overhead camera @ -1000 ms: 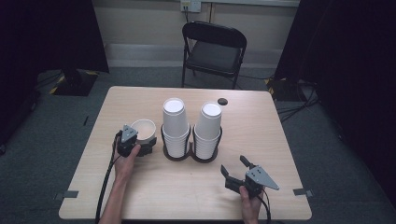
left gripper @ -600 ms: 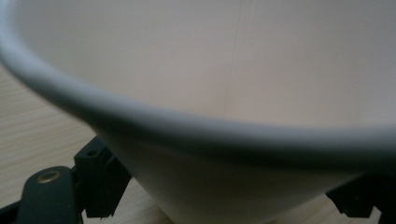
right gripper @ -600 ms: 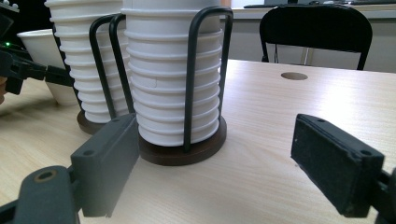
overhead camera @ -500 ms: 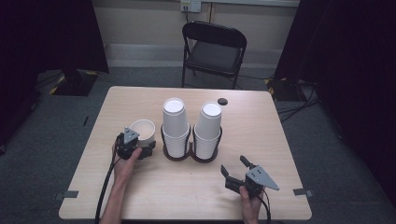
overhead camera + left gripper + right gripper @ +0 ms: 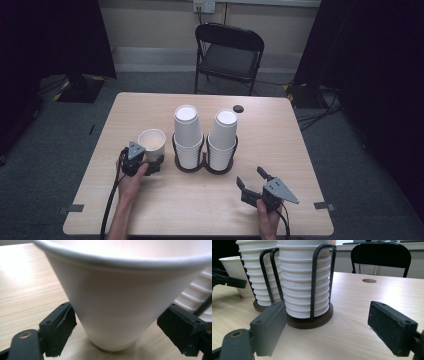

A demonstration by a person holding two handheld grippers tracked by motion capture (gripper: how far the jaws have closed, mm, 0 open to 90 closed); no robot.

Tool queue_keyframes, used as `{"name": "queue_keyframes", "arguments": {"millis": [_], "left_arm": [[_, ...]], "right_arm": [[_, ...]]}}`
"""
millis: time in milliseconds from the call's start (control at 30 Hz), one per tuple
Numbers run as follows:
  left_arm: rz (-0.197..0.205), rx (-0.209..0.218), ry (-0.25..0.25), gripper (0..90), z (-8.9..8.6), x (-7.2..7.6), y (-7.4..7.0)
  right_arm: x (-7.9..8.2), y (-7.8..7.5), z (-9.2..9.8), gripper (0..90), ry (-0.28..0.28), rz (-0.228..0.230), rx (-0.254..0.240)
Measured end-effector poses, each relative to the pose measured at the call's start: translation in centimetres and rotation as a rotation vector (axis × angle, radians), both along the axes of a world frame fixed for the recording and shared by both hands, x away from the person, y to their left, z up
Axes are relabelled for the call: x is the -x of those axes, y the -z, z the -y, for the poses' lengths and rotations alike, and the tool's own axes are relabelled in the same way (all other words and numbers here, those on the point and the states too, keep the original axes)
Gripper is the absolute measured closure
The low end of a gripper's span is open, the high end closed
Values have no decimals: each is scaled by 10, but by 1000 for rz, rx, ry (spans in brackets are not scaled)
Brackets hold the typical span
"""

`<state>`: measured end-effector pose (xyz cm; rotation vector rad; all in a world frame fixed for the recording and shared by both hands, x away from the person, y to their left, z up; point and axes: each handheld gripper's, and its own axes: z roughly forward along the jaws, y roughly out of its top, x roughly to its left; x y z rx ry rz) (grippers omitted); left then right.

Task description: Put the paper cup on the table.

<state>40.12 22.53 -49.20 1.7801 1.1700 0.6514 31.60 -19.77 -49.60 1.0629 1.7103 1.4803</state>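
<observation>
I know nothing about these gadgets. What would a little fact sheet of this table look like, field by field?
Surface: light wooden table
Loose item: single white paper cup, upright, open end up, left of the rack
Rack: black wire two-ring holder with two stacks of white paper cups
Left tool: jaws open on either side of the single cup, not squeezing it
Right tool: open, holding nothing, on the near right of the table
Behind the table: black folding chair

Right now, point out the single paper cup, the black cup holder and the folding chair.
single paper cup [image 5: 151, 140]: high view, inside of its open mouth.
black cup holder [image 5: 314, 285]: right gripper view, front wire upright.
folding chair [image 5: 228, 61]: high view, seat.
</observation>
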Motion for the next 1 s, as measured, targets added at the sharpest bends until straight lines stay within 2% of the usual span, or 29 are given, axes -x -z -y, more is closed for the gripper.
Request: {"name": "queue_keyframes", "arguments": {"millis": [200, 400, 633, 733, 800, 867, 900, 1000], "left_arm": [[21, 4, -18, 154, -1, 12, 3], [68, 45, -21, 155, -1, 32, 2], [125, 80, -7, 154, 7, 70, -2], [128, 111, 26, 154, 17, 86, 2], [149, 103, 46, 153, 24, 93, 3], [160, 97, 44, 153, 28, 98, 3], [163, 109, 48, 154, 30, 99, 4], [202, 97, 26, 154, 32, 104, 4]], "right_arm": [[0, 0, 0, 148, 0, 0, 0], [0, 0, 0, 148, -1, -1, 0], [0, 0, 0, 149, 0, 0, 4], [0, 0, -1, 151, 5, -1, 6], [0, 0, -1, 152, 7, -5, 12], [-1, 0, -2, 154, 11, -11, 17], [-1, 0, -2, 157, 15, -15, 18], [-3, -1, -3, 162, 29, -35, 22]]}}
